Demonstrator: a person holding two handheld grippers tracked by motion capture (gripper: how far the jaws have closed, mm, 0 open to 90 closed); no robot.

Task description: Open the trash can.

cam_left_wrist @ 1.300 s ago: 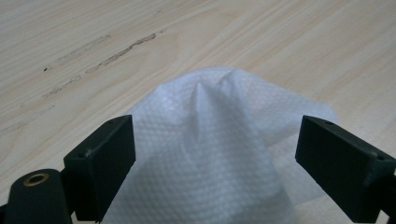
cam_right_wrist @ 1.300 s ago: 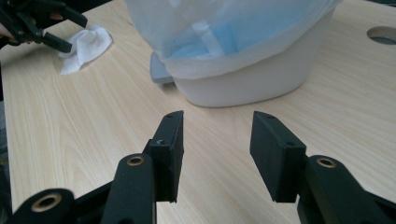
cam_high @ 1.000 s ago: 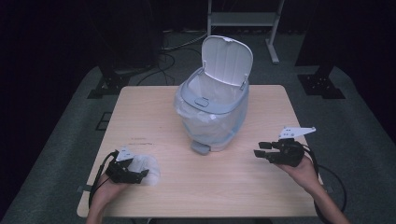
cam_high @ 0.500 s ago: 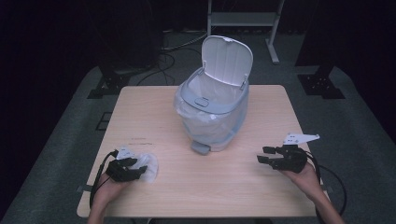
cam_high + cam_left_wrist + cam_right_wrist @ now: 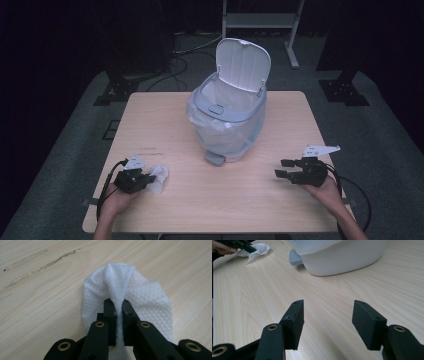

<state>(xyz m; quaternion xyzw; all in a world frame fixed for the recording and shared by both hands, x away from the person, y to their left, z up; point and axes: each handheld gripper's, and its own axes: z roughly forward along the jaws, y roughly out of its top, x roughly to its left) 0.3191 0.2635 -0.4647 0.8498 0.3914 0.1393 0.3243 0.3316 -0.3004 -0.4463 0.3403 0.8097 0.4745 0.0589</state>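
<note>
table [image 5: 200, 210]: light wood top, square, seen from above in the high view; grain runs across; a faint dark scuff line shows in the left gripper view at about 10 o'clock from the tissue.

bin [image 5: 227, 127]: pale grey-white plastic, standing upright near the table's middle, toward 12 o'clock from both grippers. lid [image 5: 243, 64] tipped up and back, open. a clear liner bag [image 5: 200, 107] folds over the rim and hangs down the outside. a small grey pedal [image 5: 215, 158] sticks out at the base, at 6 o'clock of the bin. in the right gripper view the bin's lower body [image 5: 342, 257] sits at 12 o'clock, resting on the table.

right gripper [image 5: 283, 168]: black, held in the person's right hand at the table's 4 o'clock corner, well apart from the bin, pointing toward 9 o'clock. jaws spread wide and have just been opening further, with nothing between them; bare table shows in the gap in the right gripper view [image 5: 328, 315]. a grey three-cornered plate on top, cable trailing toward 5 o'clock.

left gripper [image 5: 150, 177]: black, held in the person's left hand at the table's 8 o'clock corner, pointing toward 3 o'clock. jaws have just been closing and now stand pressed together on the tissue [image 5: 118, 308].

tissue [image 5: 159, 177]: white, dimpled paper, crumpled, lying on the table at 8 o'clock from the bin and well apart from it. a raised fold of it [image 5: 120, 280] is pinched between the left gripper's jaws; the rest spreads flat on the wood to either side.
</note>
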